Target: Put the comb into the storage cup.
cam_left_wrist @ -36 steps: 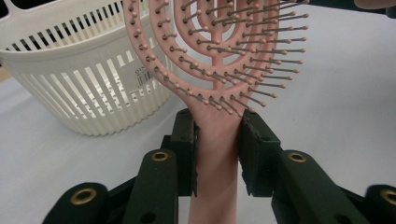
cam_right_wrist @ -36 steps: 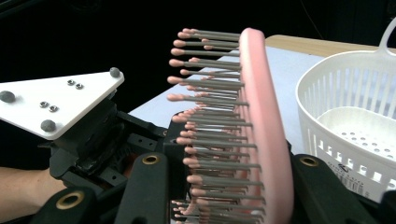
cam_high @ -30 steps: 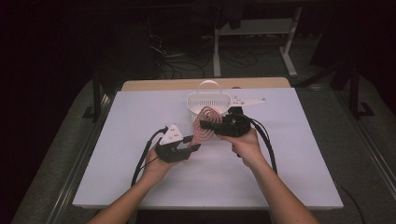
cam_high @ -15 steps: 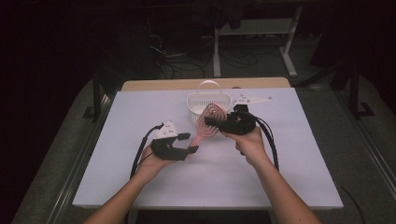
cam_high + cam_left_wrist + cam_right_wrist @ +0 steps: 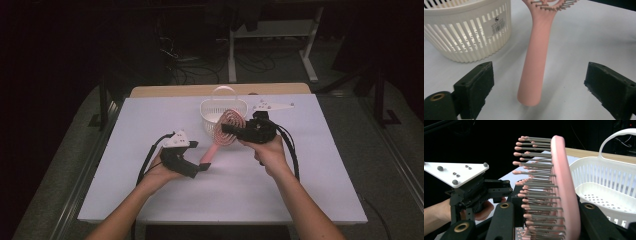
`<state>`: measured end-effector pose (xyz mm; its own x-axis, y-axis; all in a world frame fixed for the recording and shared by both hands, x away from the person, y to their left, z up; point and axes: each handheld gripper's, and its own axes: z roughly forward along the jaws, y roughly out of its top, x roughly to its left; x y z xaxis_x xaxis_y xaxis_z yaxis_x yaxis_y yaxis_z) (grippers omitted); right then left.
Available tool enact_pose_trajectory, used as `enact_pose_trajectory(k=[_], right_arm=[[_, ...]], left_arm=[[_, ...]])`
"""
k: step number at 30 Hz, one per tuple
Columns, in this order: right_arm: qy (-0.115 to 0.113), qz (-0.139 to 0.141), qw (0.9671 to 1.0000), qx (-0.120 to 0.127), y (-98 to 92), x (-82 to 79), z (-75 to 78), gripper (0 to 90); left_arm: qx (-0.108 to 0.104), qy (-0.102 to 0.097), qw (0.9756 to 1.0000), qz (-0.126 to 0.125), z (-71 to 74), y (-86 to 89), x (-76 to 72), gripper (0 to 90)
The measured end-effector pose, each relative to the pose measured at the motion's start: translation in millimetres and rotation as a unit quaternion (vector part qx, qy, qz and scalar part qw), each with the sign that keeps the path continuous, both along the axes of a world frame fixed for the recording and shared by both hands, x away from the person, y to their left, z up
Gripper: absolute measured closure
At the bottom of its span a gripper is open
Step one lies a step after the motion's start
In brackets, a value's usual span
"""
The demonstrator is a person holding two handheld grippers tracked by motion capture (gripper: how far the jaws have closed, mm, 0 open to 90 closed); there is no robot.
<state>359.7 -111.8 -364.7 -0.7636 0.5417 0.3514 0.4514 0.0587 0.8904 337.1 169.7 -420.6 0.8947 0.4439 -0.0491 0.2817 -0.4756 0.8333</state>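
We see the pink hairbrush (image 5: 223, 136) raised above the middle of the desk (image 5: 300, 200), just in front of the white basket (image 5: 212, 111) near the far edge, its head pinched in the right hand-held gripper (image 5: 231, 130). The left hand-held gripper (image 5: 202, 156) has just been opening, and its jaws now stand spread on either side of the handle without touching it. We judge the brush light, stiff and smooth, so a grip across the solid rim of the head or the plain handle suits it better than one on the springy bristles.
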Motion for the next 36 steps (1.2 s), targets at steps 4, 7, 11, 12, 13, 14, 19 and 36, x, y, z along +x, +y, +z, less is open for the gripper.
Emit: enact_pose_trajectory(k=[4, 7, 11, 12, 13, 14, 19, 36], right_arm=[[-0.001, -0.002, 1.0000, -0.001, -1.3, -0.1, 0.5, 62.6], [-0.002, -0.003, 1.0000, -0.001, -2.3, 0.1, 0.8, 62.6], [-0.003, -0.006, 1.0000, 0.002, -4.3, 0.0, 1.8, 62.6], [-0.004, -0.007, 1.0000, 0.002, -5.0, 0.1, 2.1, 62.6], [-0.005, -0.008, 1.0000, 0.002, -5.7, 0.1, 2.3, 62.6], [-0.005, -0.008, 1.0000, 0.002, -6.3, 0.0, 2.6, 62.6], [-0.007, -0.011, 0.9999, 0.004, -8.5, 0.1, 3.5, 62.6], [-0.009, -0.013, 0.9999, 0.004, -9.8, -0.6, 4.4, 62.6]], left_arm=[[0.011, 0.015, 0.9998, -0.004, -0.9, 2.1, -1.1, 0.0], [0.022, 0.018, 0.9996, -0.004, -2.2, 5.5, -2.6, 0.0], [0.033, 0.014, 0.9993, 0.003, -5.6, 10.8, -7.0, 0.0], [0.035, 0.016, 0.9992, 0.003, -6.8, 12.6, -8.0, 0.0], [0.038, 0.015, 0.9991, 0.002, -8.1, 14.5, -9.2, 0.0], [0.044, 0.015, 0.9989, 0.004, -9.3, 16.7, -10.3, 0.0], [0.053, 0.012, 0.9984, 0.016, -13.8, 28.0, -15.2, 0.0], [0.041, 0.008, 0.9979, 0.049, -30.9, 69.6, -31.0, 0.0]])
